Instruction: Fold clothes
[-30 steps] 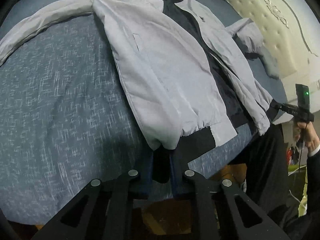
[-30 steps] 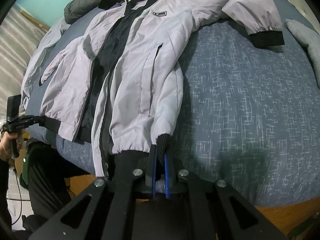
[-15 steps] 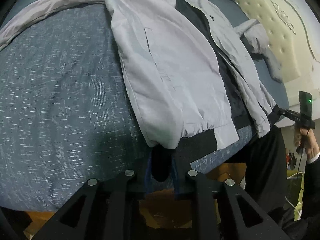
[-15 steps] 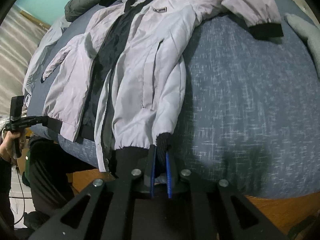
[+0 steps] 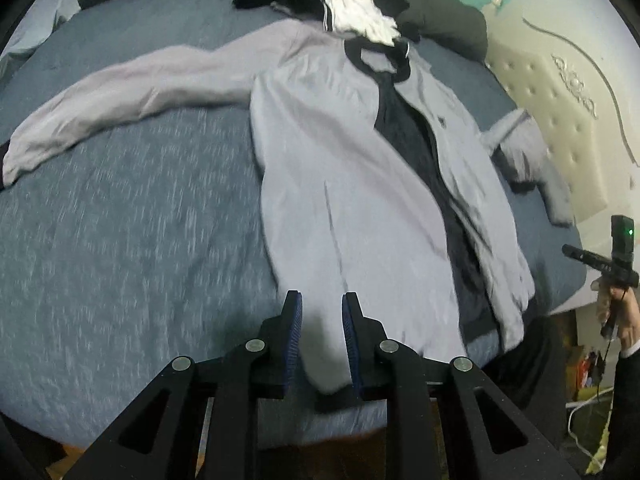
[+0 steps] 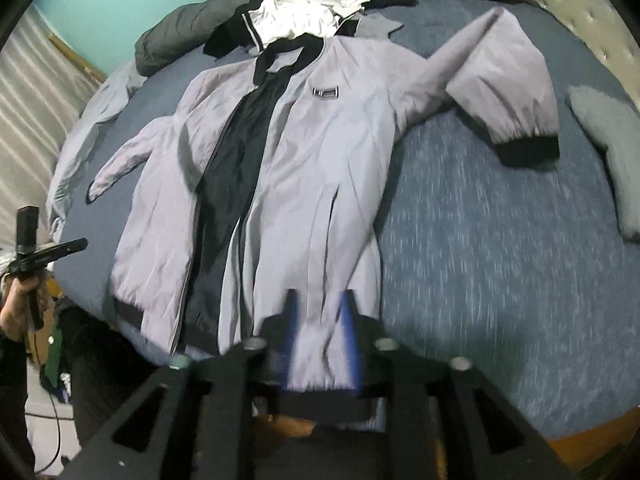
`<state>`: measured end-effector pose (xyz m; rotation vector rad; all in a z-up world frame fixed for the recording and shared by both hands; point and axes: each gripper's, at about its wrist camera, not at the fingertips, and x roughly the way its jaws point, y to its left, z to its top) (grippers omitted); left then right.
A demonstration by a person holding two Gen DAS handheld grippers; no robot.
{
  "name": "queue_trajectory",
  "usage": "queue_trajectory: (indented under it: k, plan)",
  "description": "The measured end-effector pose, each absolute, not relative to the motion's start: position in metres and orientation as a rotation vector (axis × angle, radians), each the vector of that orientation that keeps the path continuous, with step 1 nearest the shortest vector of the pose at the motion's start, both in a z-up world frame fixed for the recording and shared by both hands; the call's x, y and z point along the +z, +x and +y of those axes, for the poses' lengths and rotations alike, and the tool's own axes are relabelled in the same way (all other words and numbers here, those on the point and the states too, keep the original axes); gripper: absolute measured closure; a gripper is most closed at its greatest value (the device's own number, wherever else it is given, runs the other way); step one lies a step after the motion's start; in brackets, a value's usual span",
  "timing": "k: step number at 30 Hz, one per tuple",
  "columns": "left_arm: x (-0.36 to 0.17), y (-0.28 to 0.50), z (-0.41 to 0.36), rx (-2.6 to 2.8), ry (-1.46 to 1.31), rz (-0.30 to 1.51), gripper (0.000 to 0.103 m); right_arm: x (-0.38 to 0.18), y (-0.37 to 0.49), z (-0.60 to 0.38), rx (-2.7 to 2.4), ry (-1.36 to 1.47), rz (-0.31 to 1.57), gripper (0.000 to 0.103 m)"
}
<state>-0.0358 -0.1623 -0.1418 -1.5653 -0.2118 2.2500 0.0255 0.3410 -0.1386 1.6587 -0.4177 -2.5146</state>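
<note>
while the grey jacket point(image 5: 352, 184) lies spread on its back over the blue bed point(image 5: 132, 248), its front is open and the dark lining shows in a long strip down the middle. one sleeve point(image 5: 120, 96) is stretched far out to the side, and the other sleeve point(image 6: 504, 92) is bent, with its black cuff resting on the cover. the black hem band hangs just at the near edge of the bed. the left claw point(image 5: 320, 336) has its blue pads apart, and one lower corner of the jacket sits between them, but the pads do not press on the cloth as far as i can see. the right claw point(image 6: 320, 344) is also apart, with the other lower corner between its pads; this view is blurred, so i cannot tell if a pad touches the cloth. for the folding, i judge that little shows as done: no panel is turned over, no sleeve is laid across the body, and the jacket is at full length. closing the front, bringing in both sleeves and folding the body are left. a heap of black and white clothes point(image 6: 308, 16) lies by the collar, near the dark pillow point(image 5: 440, 12), and this heap is not folded either.
</note>
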Motion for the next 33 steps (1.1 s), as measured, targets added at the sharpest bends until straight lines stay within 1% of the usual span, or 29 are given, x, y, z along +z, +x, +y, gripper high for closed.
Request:
queue_trajectory:
  k: [3, 8, 17, 21, 26, 31, 33]
  plan:
    - [-0.143, -0.056, -0.147, 2.274, -1.518, -0.230, 0.081, -0.146, -0.003, 0.334, -2.502, 1.665, -0.438, 0.064]
    - [-0.148, -0.089, -0.124, 2.286, -1.450, -0.246, 0.080, -0.159, -0.053, 0.313, -2.493, 1.661, -0.396, 0.064]
    - [-0.176, -0.147, -0.094, 2.301, -1.386, -0.269, 0.081, -0.189, -0.144, 0.282, -2.481, 1.652, -0.366, 0.064]
    - [-0.189, -0.165, -0.088, 2.314, -1.368, -0.269, 0.081, -0.201, -0.178, 0.270, -2.483, 1.651, -0.356, 0.064]
    - [-0.201, -0.179, -0.085, 2.333, -1.328, -0.317, 0.081, -0.216, -0.211, 0.262, -2.513, 1.665, -0.333, 0.064]
    - [-0.211, -0.191, -0.085, 2.350, -1.280, -0.375, 0.081, -0.227, -0.237, 0.255, -2.523, 1.673, -0.284, 0.064]
    - [-0.214, -0.193, -0.083, 2.358, -1.263, -0.368, 0.081, -0.229, -0.247, 0.249, -2.529, 1.675, -0.238, 0.064]
